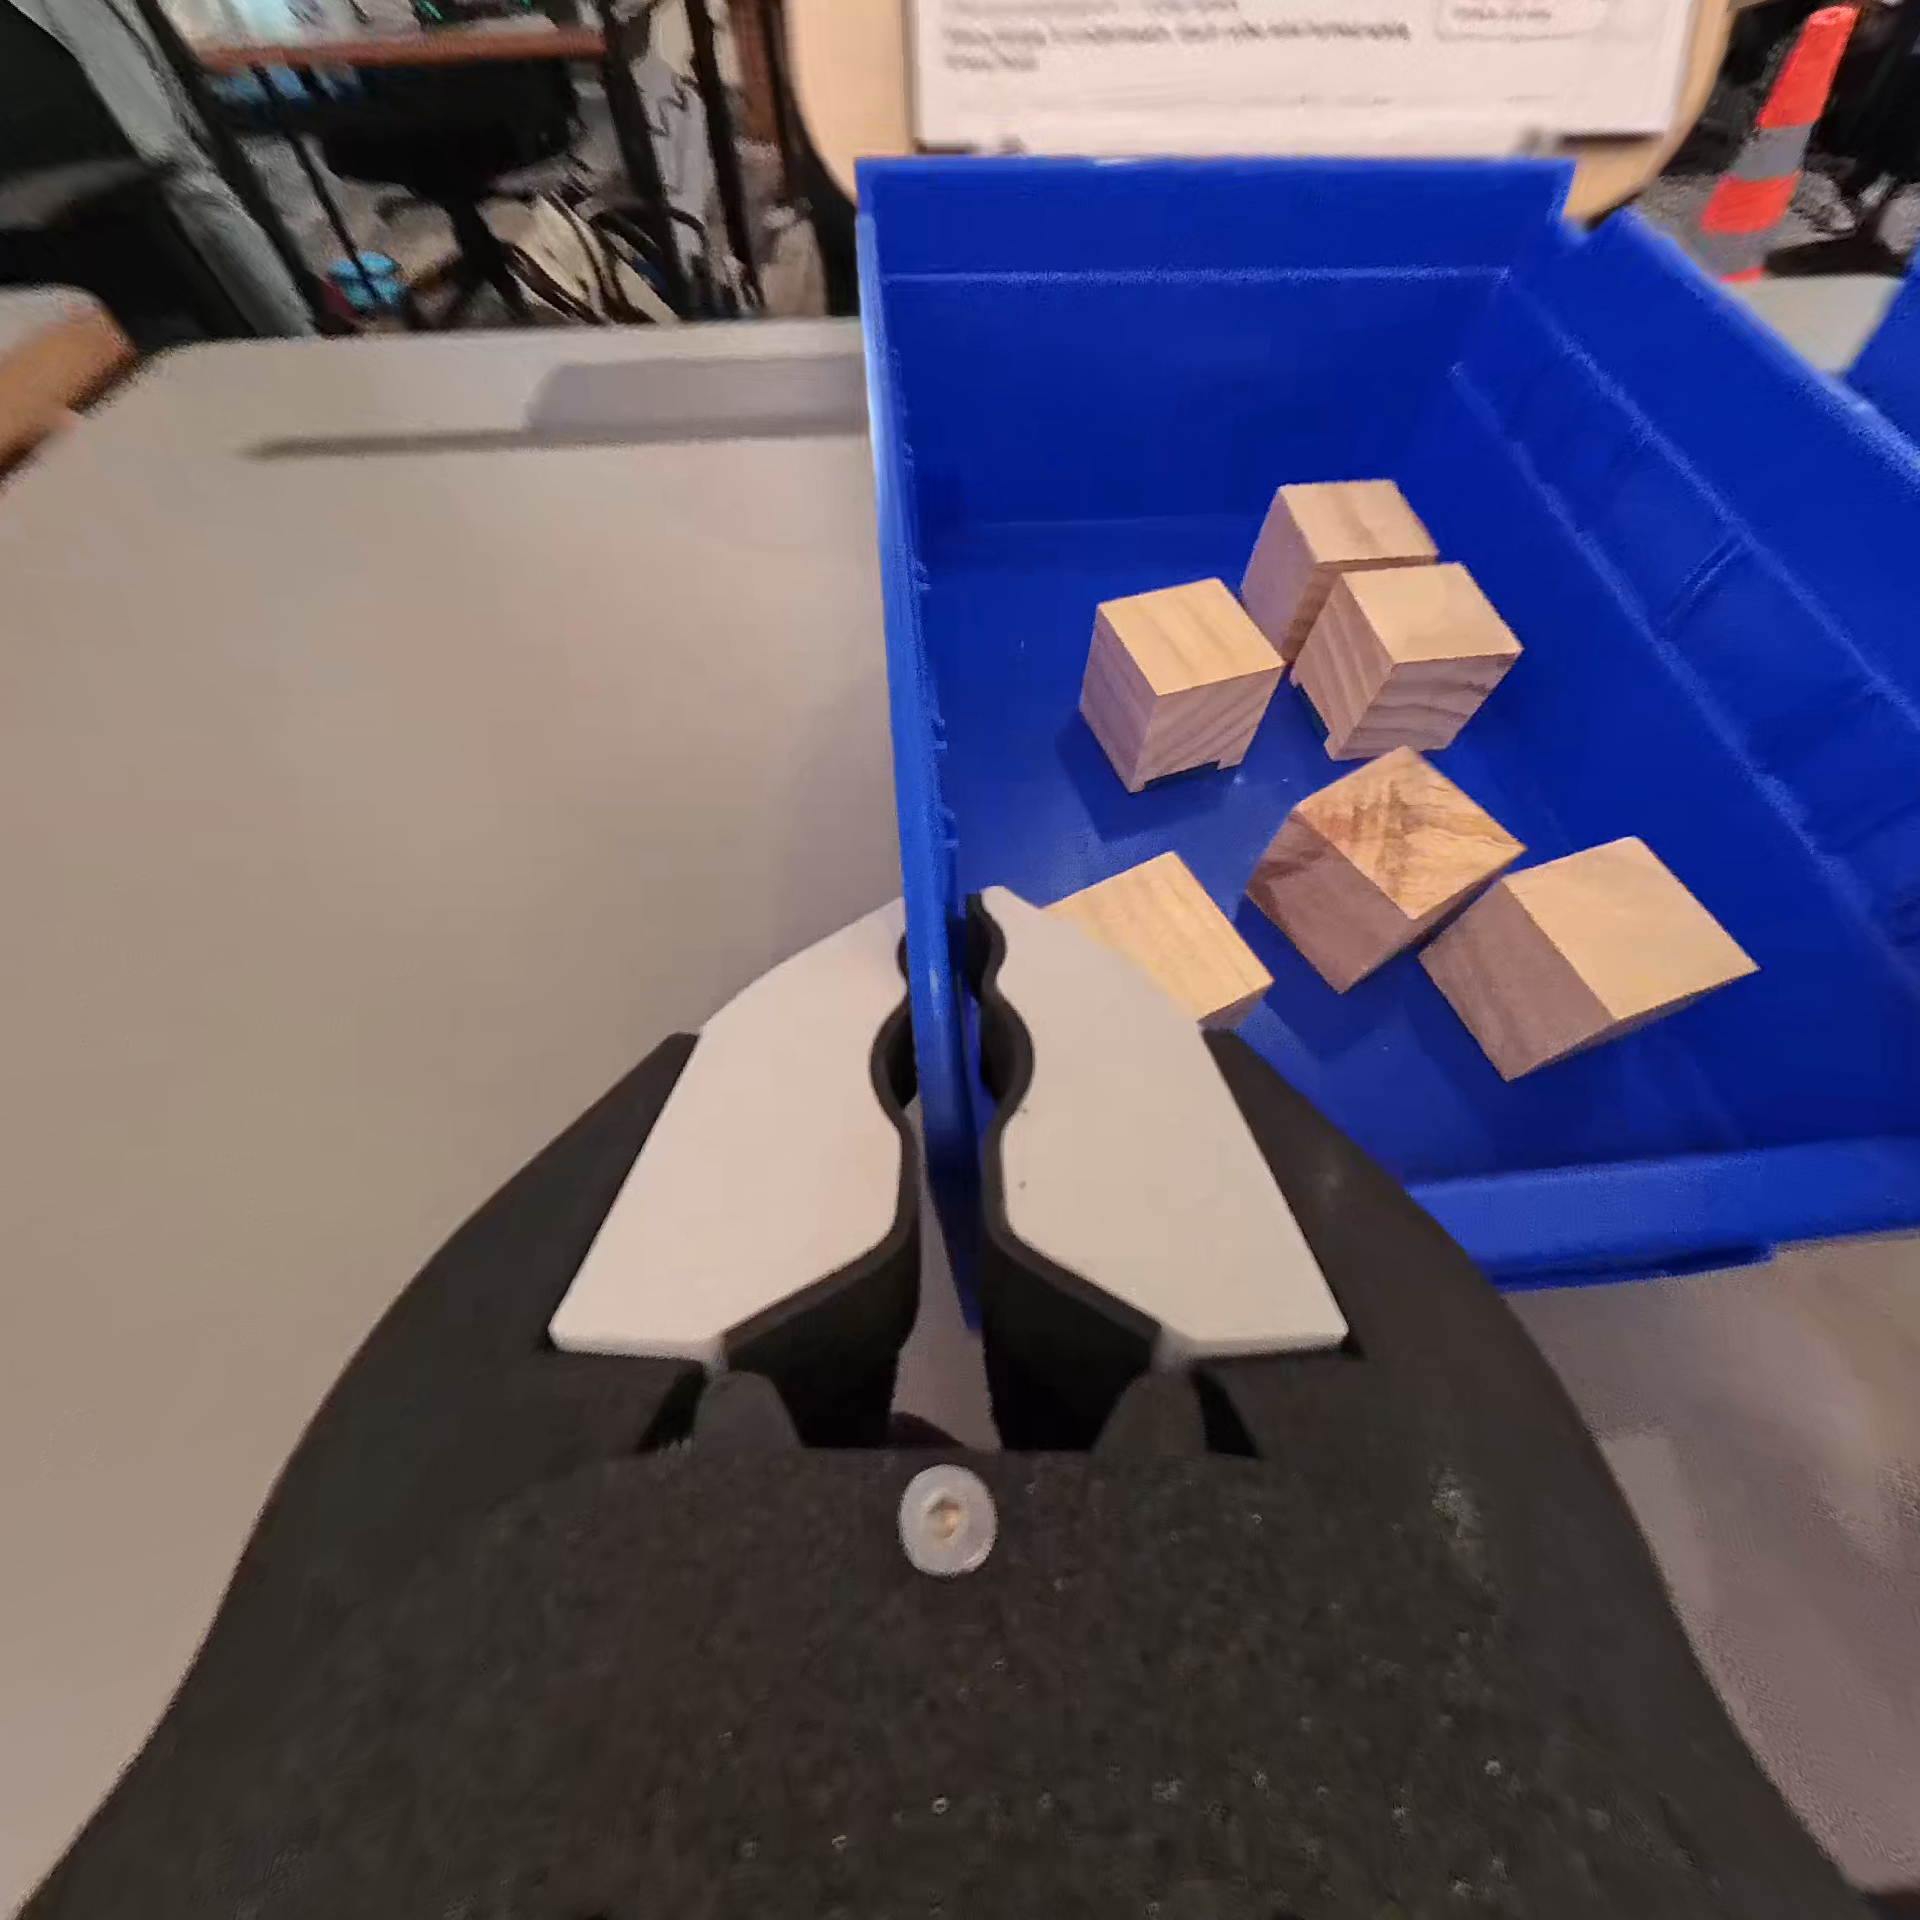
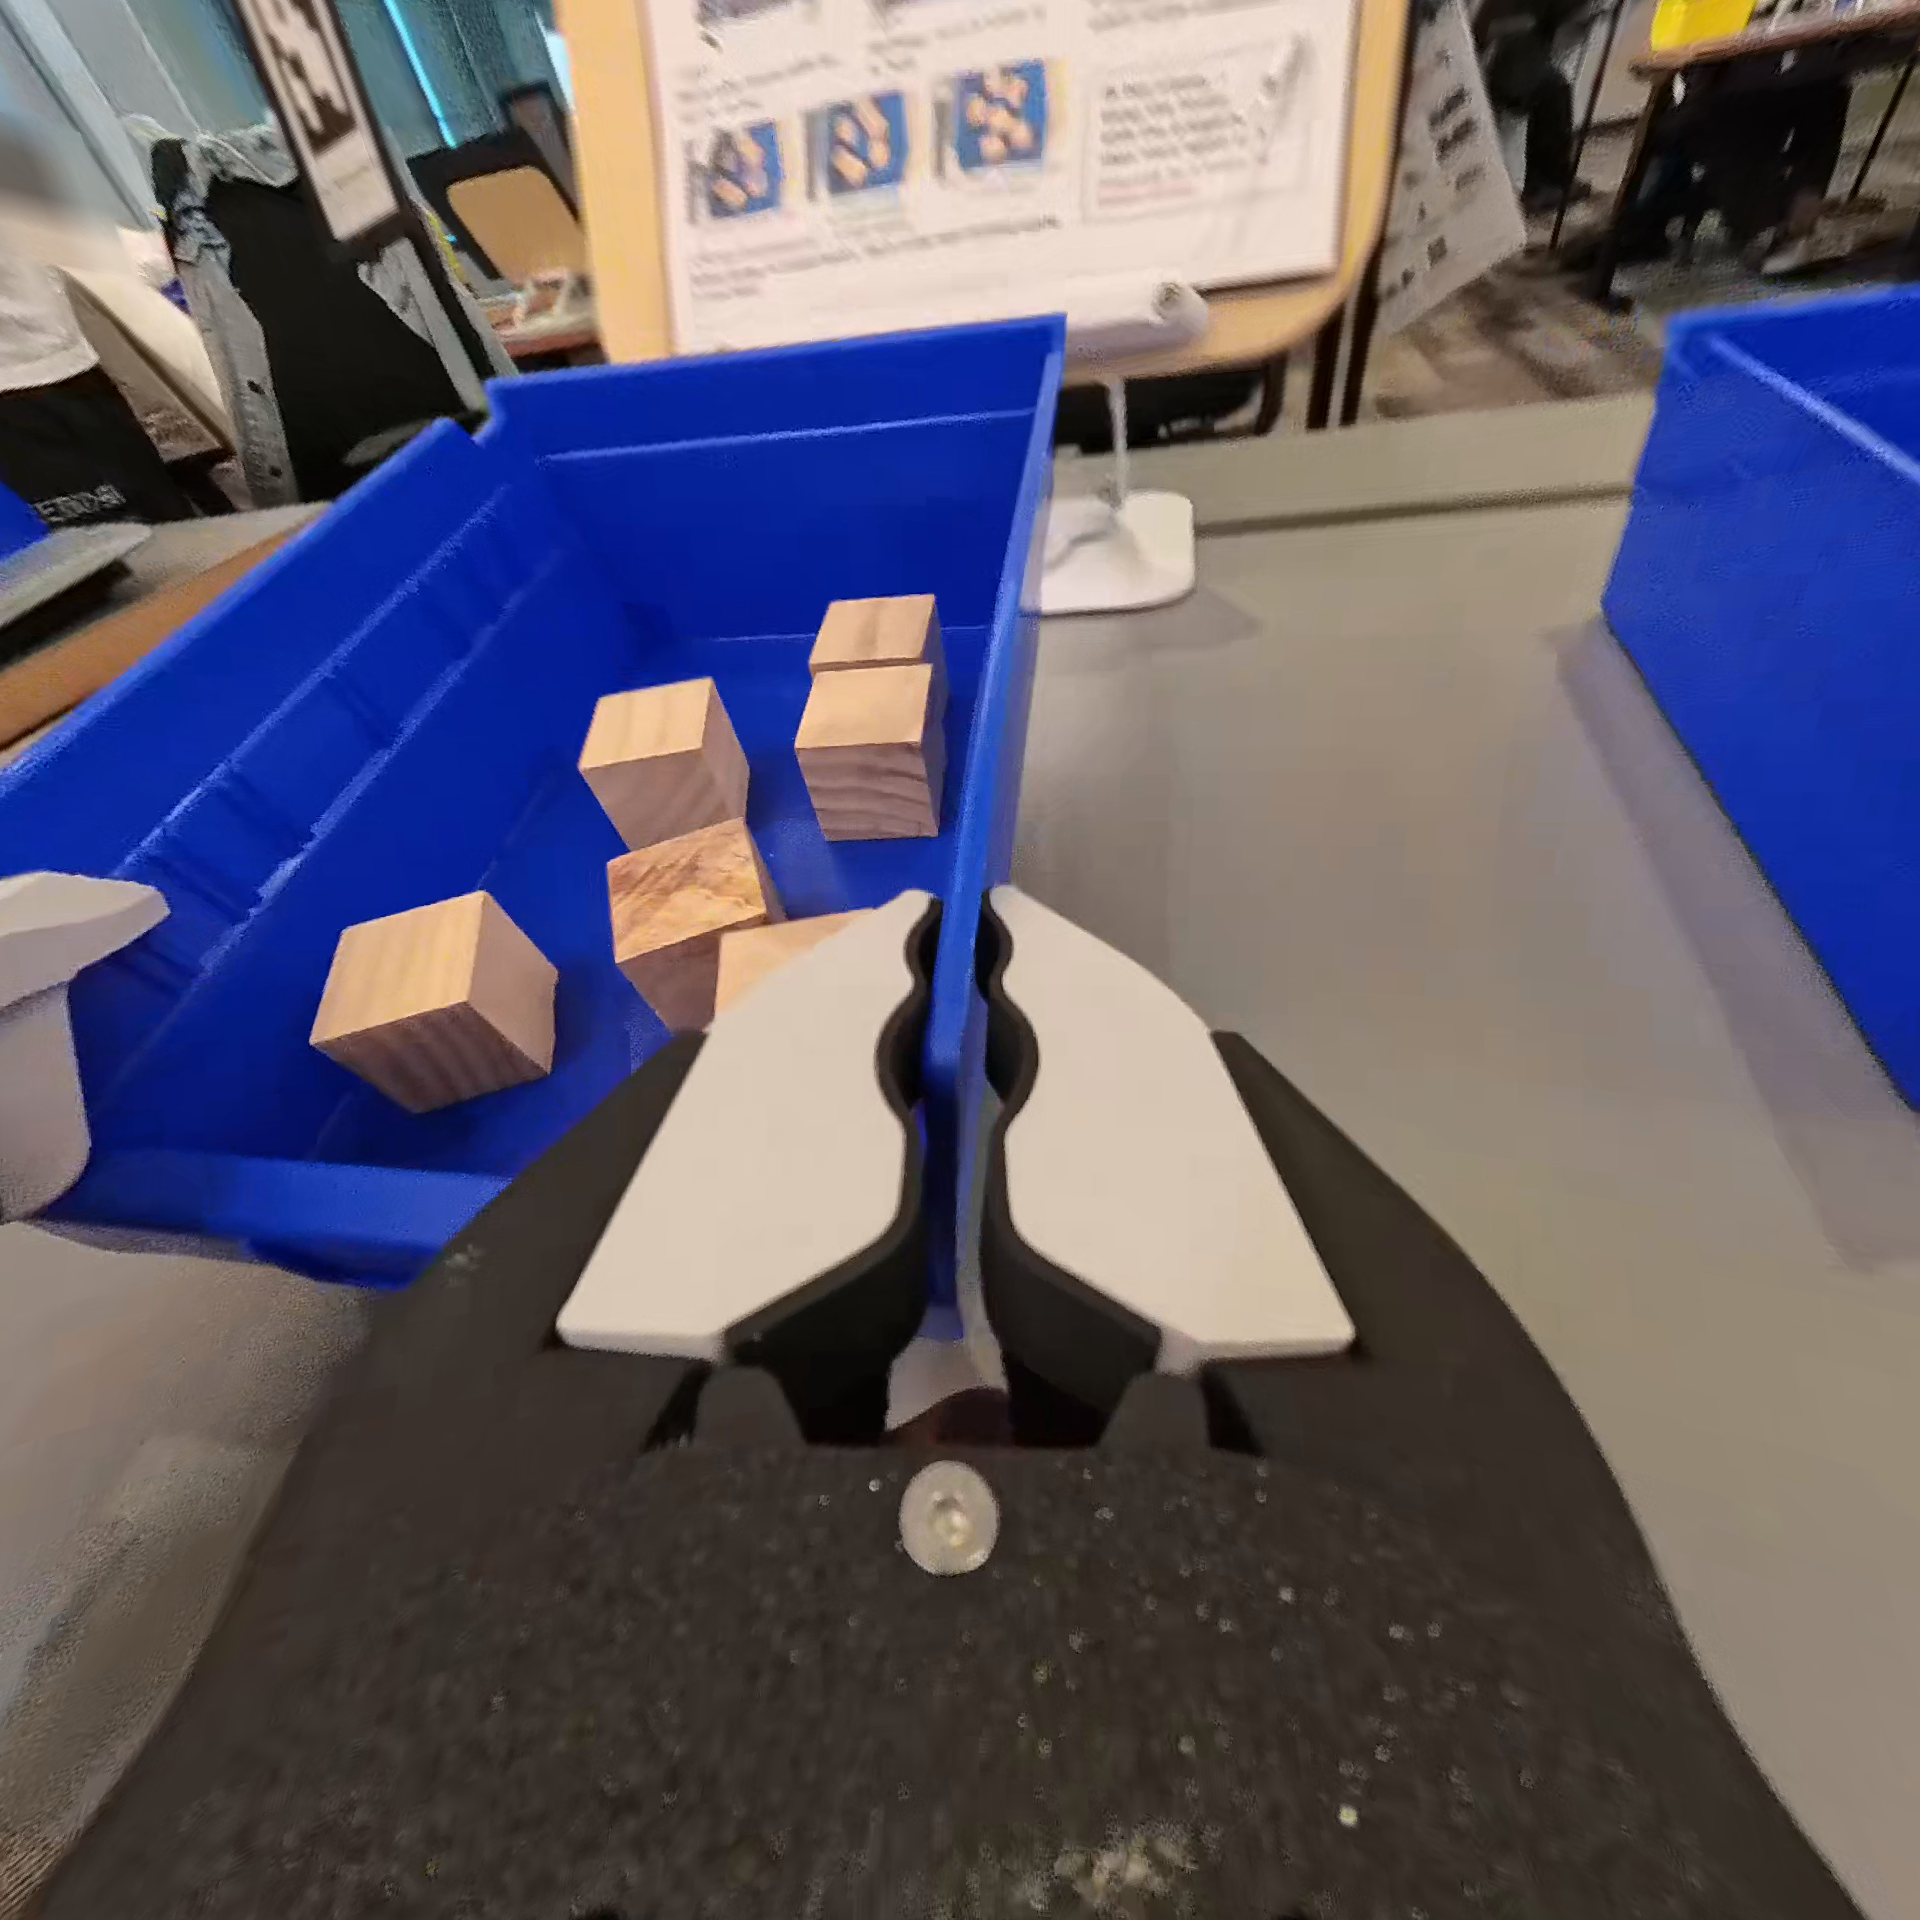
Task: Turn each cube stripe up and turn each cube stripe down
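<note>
The left gripper [image 1: 940,935] pinches the bin's [image 1: 1195,343] left wall, and the right gripper [image 2: 961,914] pinches its right wall. Six cubes [image 1: 1179,681] lie loose inside, between the grippers. Bare table [image 1: 436,748] spreads outside each gripper; a second bin [image 2: 1787,623] stands off right.

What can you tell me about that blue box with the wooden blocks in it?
The blue bin looks like moulded plastic: an open-topped rectangular tray with ribbed long walls and a low near lip. It rests on a grey table. Six wooden cubes lie loose on its floor, some touching. The left gripper is shut on its left wall and the right gripper on its right wall. A second blue bin stands apart.
</note>
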`<action>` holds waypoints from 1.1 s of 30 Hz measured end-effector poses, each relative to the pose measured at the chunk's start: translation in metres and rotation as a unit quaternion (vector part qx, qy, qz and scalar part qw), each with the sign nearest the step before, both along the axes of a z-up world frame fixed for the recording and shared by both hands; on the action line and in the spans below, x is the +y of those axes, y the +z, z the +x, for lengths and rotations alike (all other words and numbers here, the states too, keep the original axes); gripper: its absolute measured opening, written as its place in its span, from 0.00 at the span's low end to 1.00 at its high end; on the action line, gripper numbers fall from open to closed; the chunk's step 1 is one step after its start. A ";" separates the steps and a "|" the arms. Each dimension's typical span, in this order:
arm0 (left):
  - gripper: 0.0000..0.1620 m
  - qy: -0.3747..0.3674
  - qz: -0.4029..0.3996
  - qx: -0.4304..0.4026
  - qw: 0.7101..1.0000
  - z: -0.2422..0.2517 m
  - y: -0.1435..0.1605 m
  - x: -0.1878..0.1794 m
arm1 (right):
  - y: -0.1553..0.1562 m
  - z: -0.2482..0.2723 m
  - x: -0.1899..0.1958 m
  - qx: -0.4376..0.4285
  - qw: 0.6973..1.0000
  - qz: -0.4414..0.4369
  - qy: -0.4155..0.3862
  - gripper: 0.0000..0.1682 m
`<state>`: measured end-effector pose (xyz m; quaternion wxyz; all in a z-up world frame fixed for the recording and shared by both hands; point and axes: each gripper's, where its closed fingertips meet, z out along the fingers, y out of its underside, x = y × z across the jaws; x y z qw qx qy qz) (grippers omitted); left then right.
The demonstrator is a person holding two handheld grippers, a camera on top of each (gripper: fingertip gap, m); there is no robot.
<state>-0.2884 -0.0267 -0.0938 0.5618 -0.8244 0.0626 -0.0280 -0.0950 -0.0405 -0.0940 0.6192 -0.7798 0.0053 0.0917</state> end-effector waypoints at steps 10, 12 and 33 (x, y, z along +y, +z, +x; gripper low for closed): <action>0.02 0.083 0.021 0.006 0.996 -0.181 0.031 0.036 | 0.006 -0.184 0.052 -0.047 0.996 -0.016 0.069 0.03; 0.02 0.078 0.023 0.007 0.997 -0.202 0.030 0.046 | -0.008 -0.208 0.055 -0.050 0.995 -0.033 0.076 0.04; 0.39 0.044 -0.042 -0.141 0.988 -0.221 0.019 0.023 | -0.027 -0.162 0.002 -0.104 0.905 -0.213 0.353 0.42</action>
